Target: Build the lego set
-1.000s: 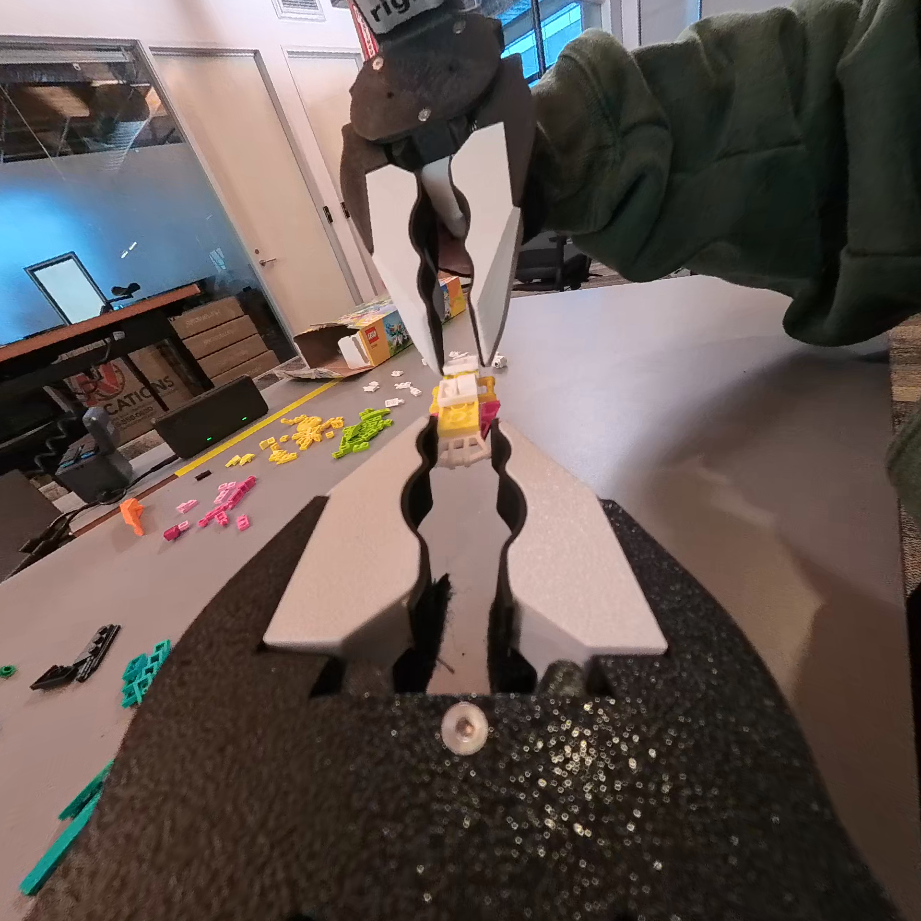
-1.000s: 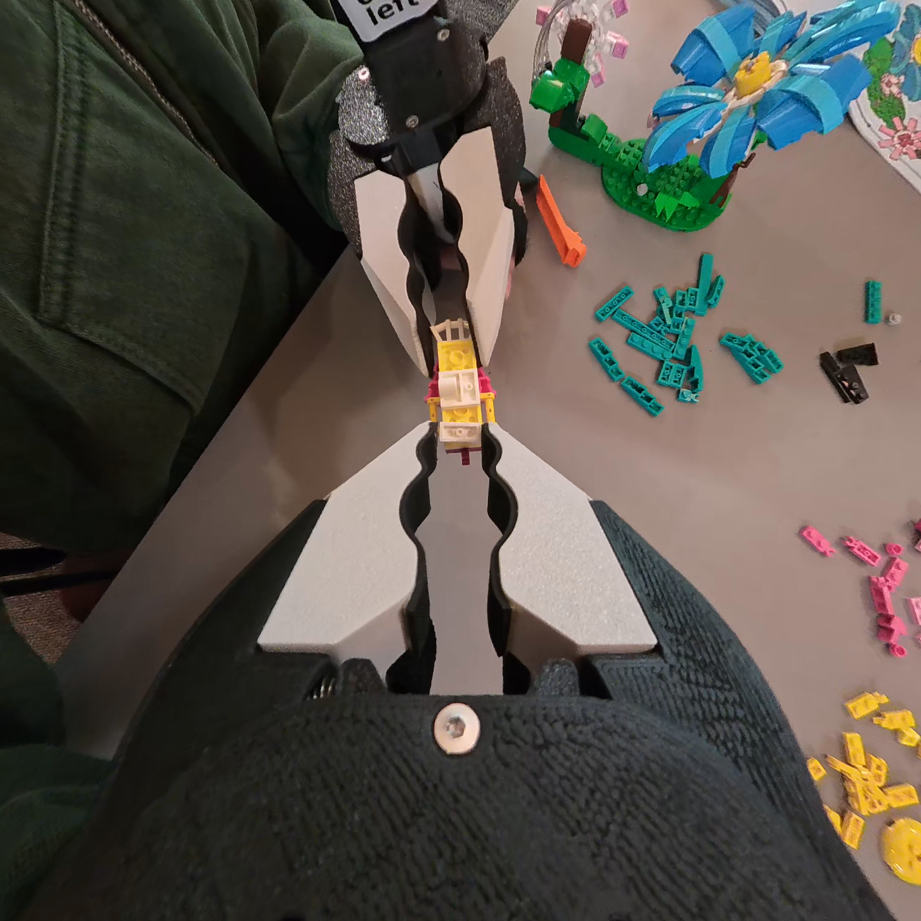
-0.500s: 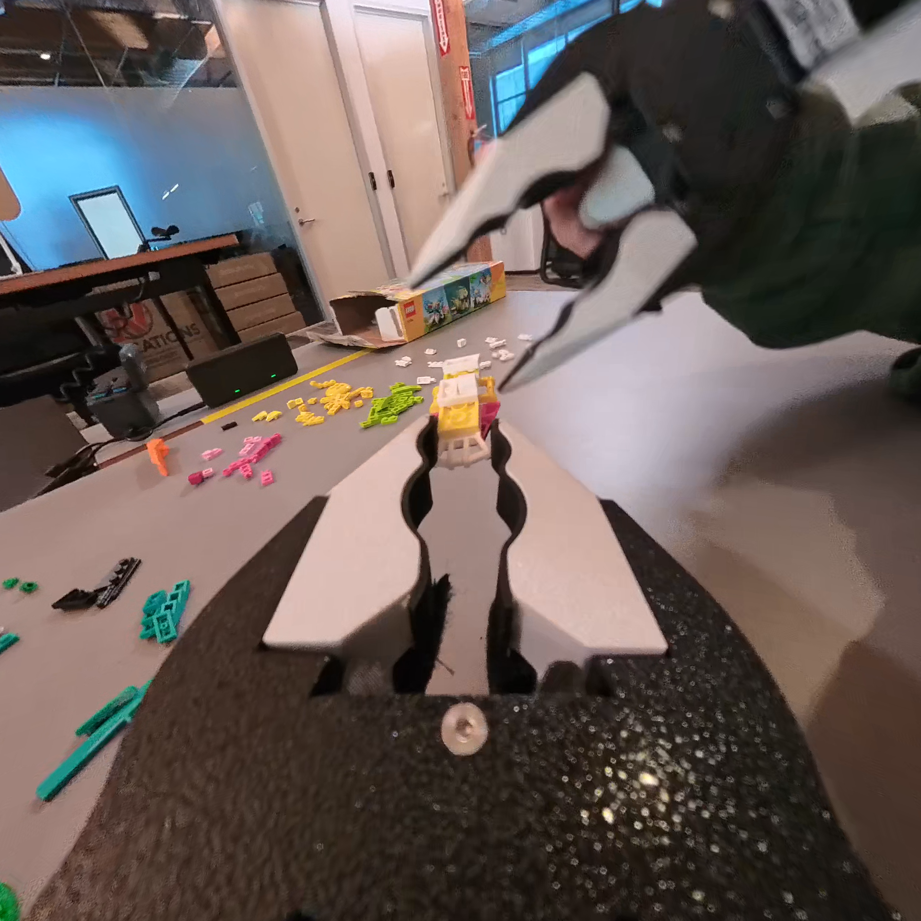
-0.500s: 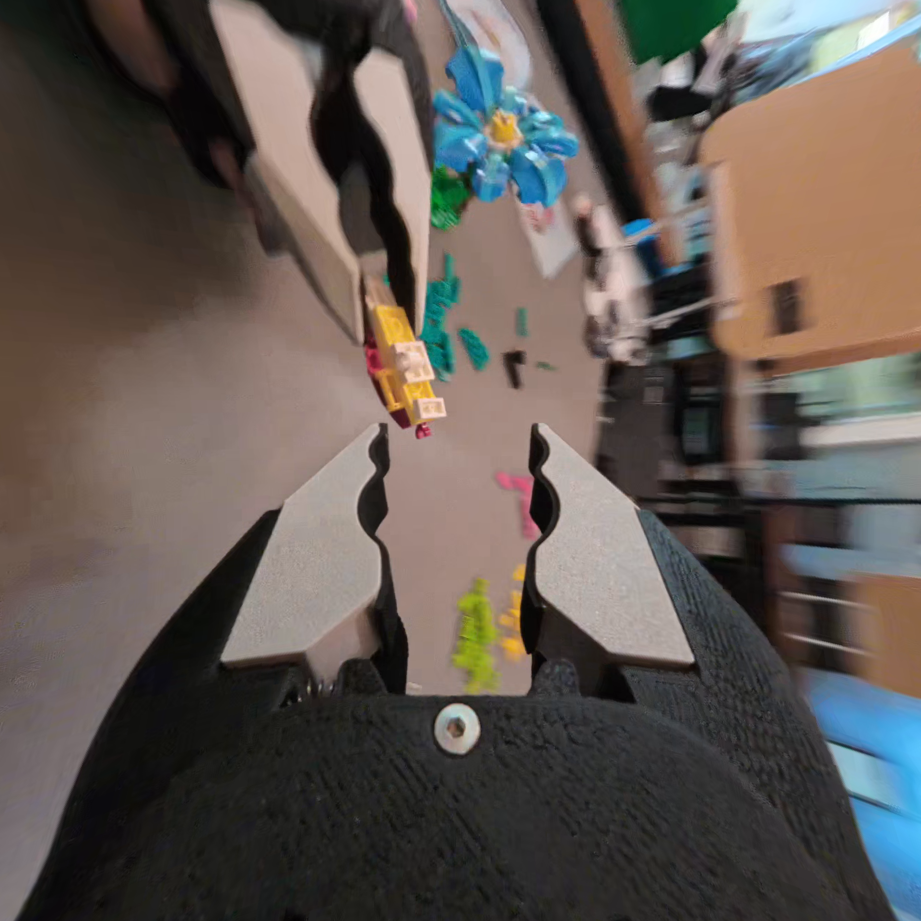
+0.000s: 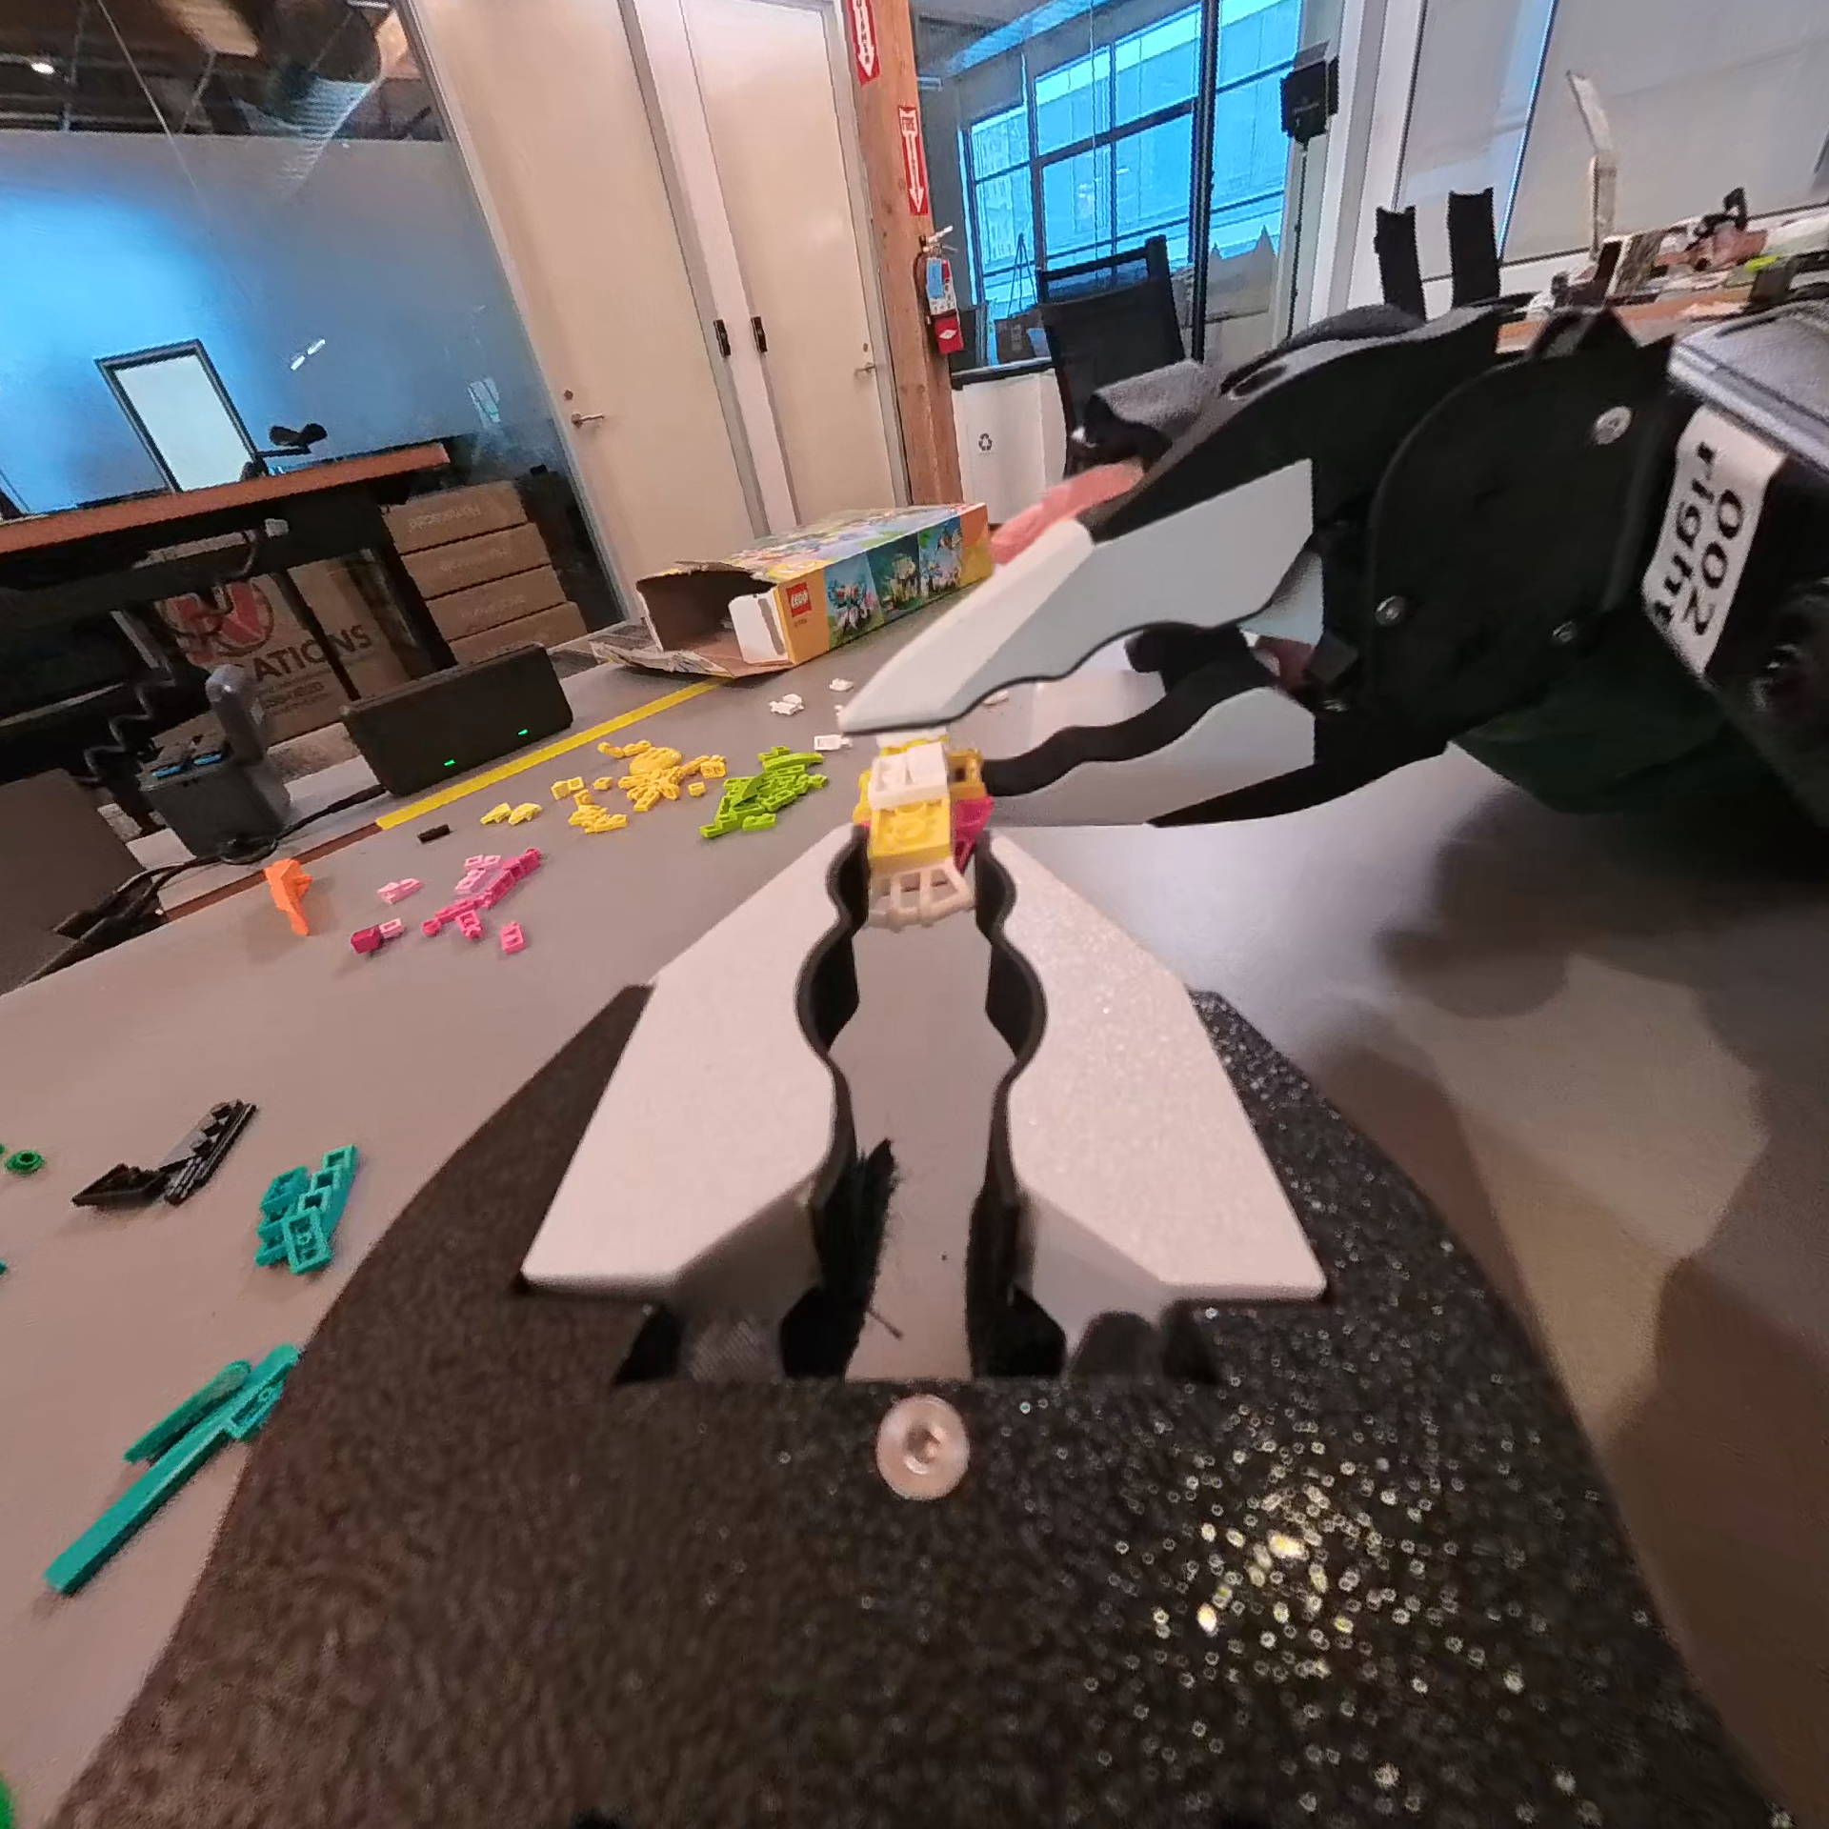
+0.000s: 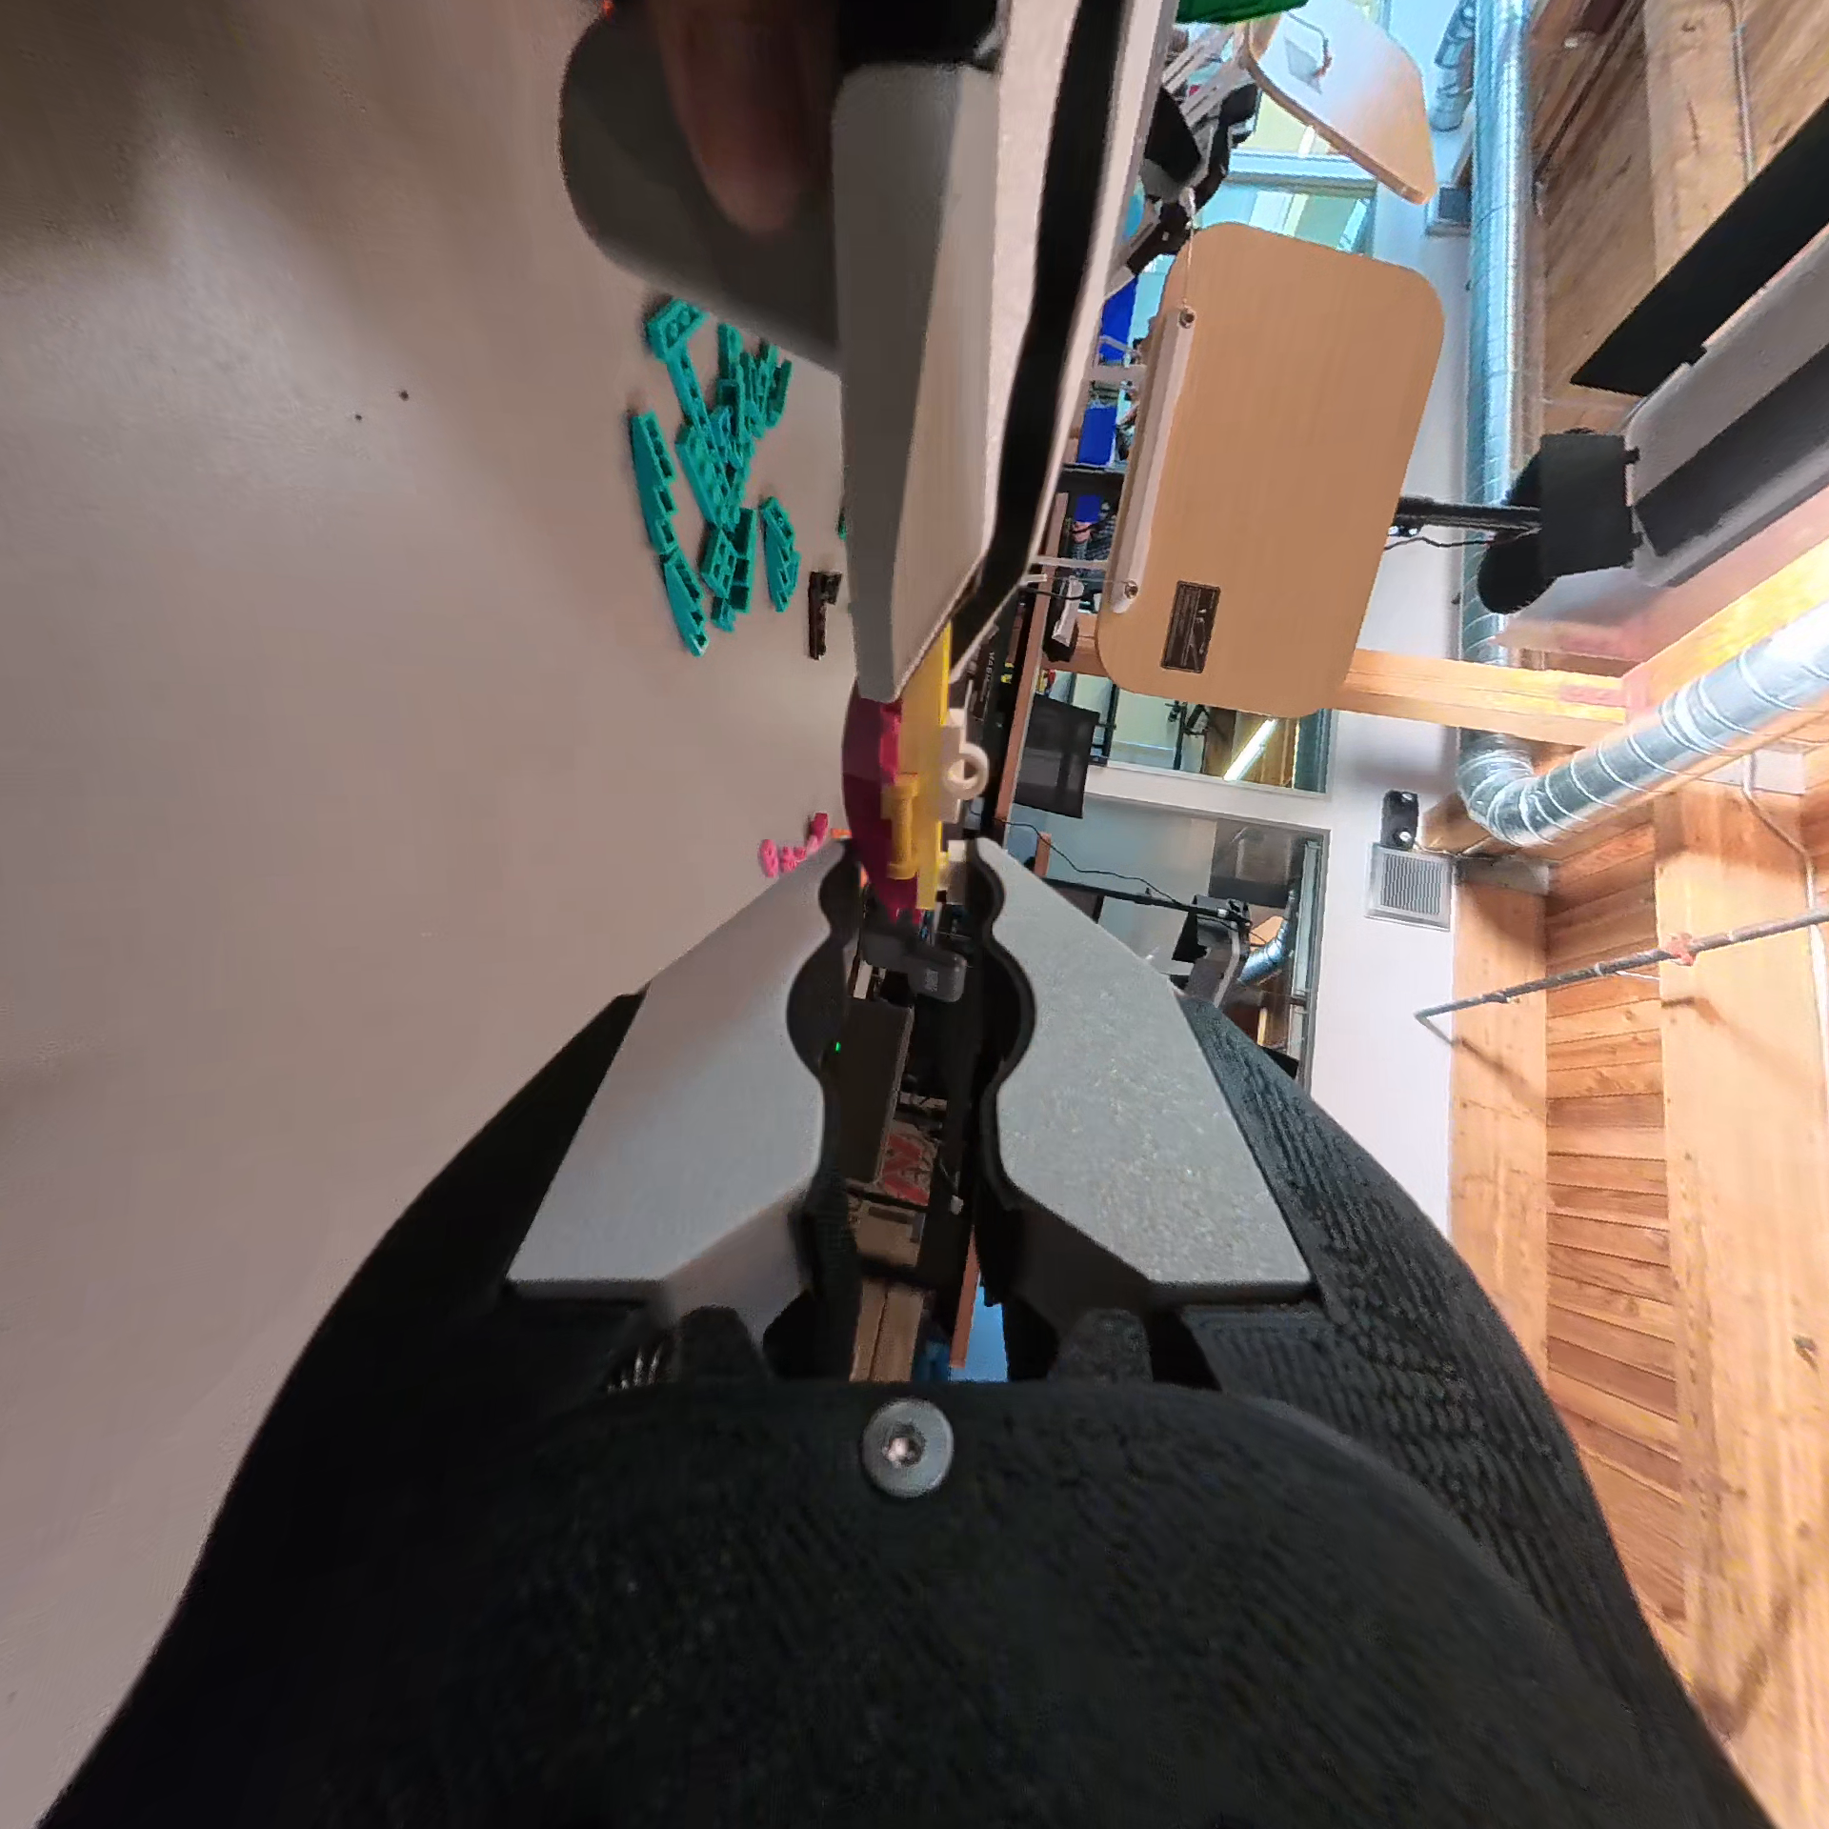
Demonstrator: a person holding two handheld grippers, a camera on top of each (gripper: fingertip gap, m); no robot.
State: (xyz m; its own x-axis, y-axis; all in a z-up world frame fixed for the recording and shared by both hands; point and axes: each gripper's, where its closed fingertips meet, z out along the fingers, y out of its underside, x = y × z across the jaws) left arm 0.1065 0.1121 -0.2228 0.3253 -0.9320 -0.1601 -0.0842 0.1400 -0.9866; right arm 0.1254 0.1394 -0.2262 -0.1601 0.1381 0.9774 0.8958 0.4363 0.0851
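Two grippers are meeting on one light, fragile brick cluster (image 5: 918, 827): left gripper (image 5: 915, 871) is clamping its base, while right gripper (image 6: 906, 876), jaws parted, is straddling its tip, likeliest to snap apart.

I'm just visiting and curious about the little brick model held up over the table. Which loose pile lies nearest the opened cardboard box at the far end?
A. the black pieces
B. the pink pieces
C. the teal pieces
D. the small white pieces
D: in the left wrist view the small white pieces lie just in front of the opened cardboard box, while the teal, pink and black piles sit much nearer the camera.
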